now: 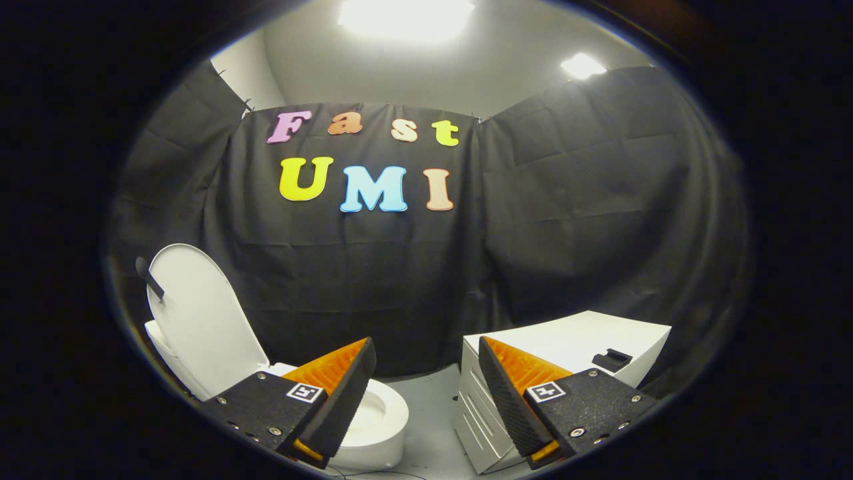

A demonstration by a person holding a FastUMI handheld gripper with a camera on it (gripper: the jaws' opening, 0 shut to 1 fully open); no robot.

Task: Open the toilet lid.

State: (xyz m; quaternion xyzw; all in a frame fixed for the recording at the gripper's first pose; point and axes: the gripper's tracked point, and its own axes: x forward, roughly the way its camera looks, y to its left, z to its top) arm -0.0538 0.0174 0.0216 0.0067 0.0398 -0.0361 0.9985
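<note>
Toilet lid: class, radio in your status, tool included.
Tool open, holding nothing. Toilet lid already upright, bowl exposed beyond one finger. White cabinet sits apart, beyond the other finger; nothing blocking.

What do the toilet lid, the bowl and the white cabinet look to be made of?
Toilet lid, raised: thin, matte white, likely plastic. Bowl: glossier white, probably ceramic. White cabinet: flat panels with grooved fronts, perhaps painted board or plastic. The gripper is open, its fingers holding nothing.

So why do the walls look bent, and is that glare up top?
In the gripper view, the fisheye lens bows the black cloth wall; two ceiling lights blow out white; the raised toilet lid and open gripper stay sharp.
</note>
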